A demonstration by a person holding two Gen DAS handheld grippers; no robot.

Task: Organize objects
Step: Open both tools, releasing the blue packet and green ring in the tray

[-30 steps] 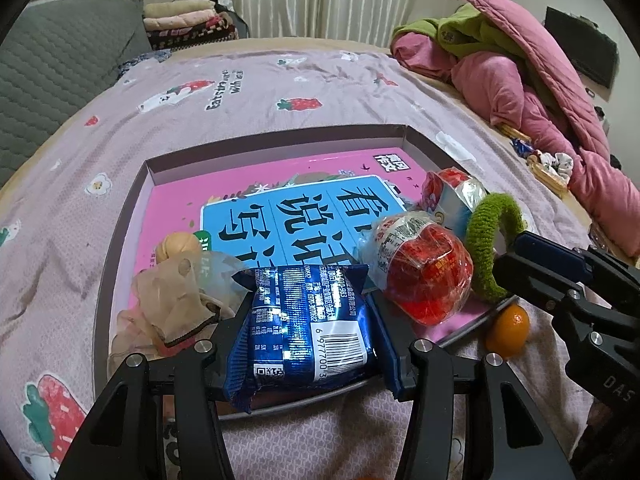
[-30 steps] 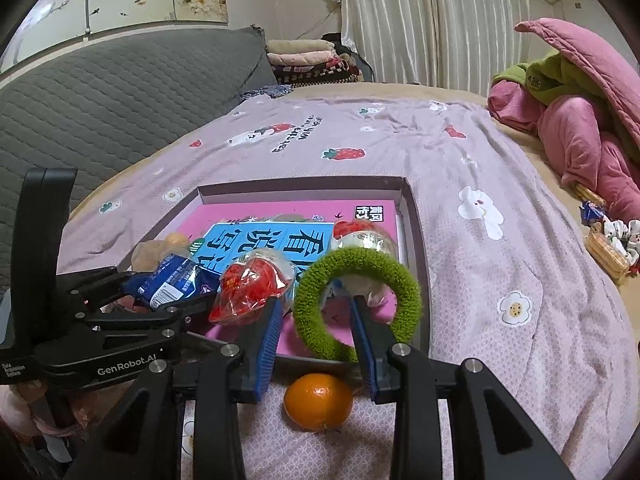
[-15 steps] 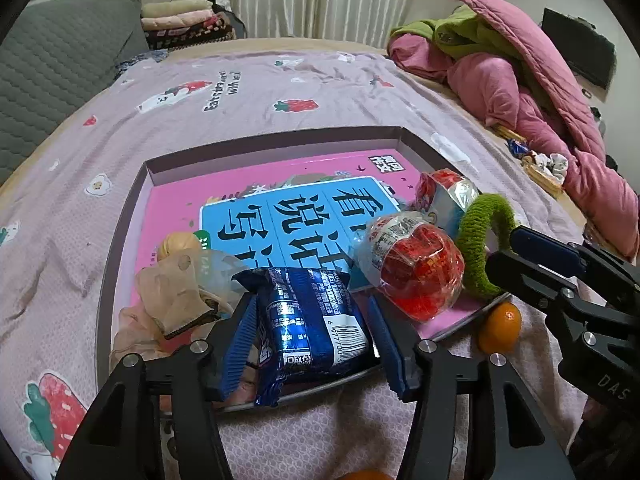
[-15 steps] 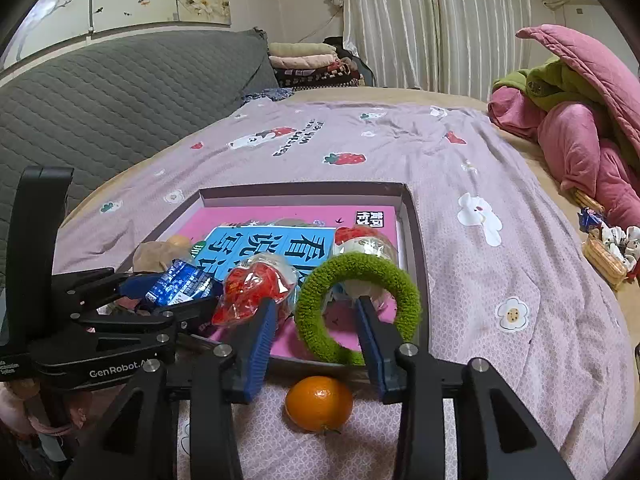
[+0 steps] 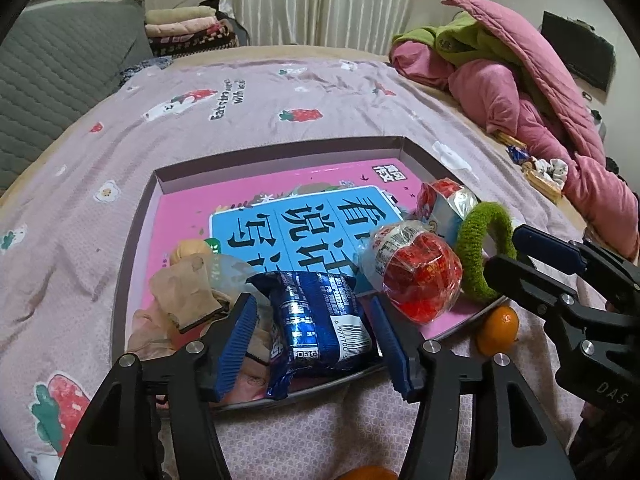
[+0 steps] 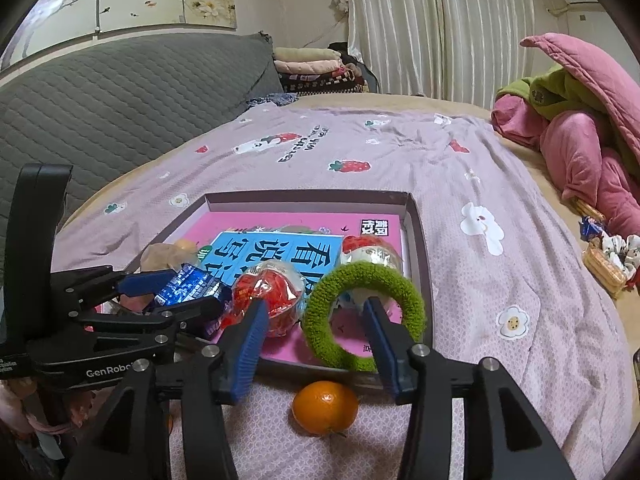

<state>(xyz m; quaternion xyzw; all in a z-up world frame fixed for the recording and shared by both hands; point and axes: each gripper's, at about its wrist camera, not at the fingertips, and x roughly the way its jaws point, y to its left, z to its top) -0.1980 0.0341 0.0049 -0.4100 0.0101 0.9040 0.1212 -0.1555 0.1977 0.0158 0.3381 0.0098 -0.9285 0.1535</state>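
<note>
In the shallow box [image 5: 138, 224], the left gripper [image 5: 316, 344] has just been opening around the blue packet [image 5: 320, 320], the right gripper [image 6: 316, 340] likewise around the green ring [image 6: 408, 292], both loose.

Glossy foil is wrapping the blue snack packet [image 5: 320, 316]; the green ring [image 6: 362, 316] is looking fuzzy, perhaps knitted yarn.

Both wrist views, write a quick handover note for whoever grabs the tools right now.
Left tool: jaws just opened, blue snack pack lies loose between them at the tray's near edge.
Right tool: jaws just opened, green ring released, leaning in the tray.
Done: red wrapped snack and book in tray.
Left: orange on the bedspread outside the tray.
</note>
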